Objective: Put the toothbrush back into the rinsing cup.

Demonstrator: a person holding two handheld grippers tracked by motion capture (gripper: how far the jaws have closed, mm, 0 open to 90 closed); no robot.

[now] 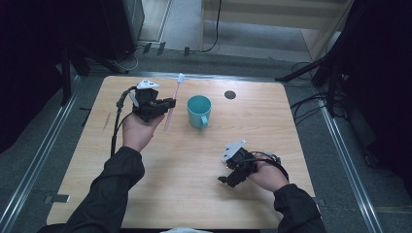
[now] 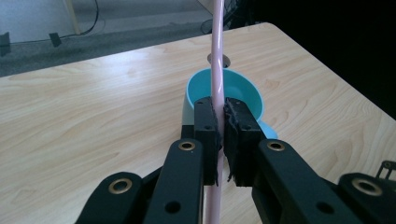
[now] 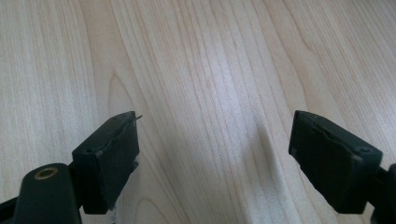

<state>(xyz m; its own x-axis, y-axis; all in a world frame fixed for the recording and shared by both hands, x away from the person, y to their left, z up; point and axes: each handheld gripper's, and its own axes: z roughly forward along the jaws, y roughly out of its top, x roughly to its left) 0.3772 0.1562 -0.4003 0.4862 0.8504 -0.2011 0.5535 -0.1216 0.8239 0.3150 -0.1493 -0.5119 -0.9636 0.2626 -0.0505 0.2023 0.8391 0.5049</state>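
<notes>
From above I see a pale wood table (image 1: 194, 165) w/ two hand-held grippers on it. The left hand-held gripper (image 1: 167, 104) is clamped on a pink toothbrush (image 1: 171, 112), held above the table at far left, just left of a teal mug (image 1: 199, 110). The toothbrush is a thin, pale pink stick w/ a white head at its far end, running near-to-far, tilted a little right. In the left gripper view the pink handle (image 2: 216, 56) stands upright between the black pads (image 2: 205, 126), both pressing on it; the mug (image 2: 243, 91) sits right behind, its handle towards the near right.

The right hand-held gripper (image 1: 224, 180) rests at the near right, well apart from the mug, jaws wide apart w/ bare table (image 3: 210, 93) between them.

Hard to tell: the toothbrush head is cut off at the top of the left gripper view, and its bristles are too small to make out from above. The near end of the handle is hidden behind the jaws. A small dark round spot (image 1: 230, 94) on the table beyond the mug; can't tell what it is.
</notes>
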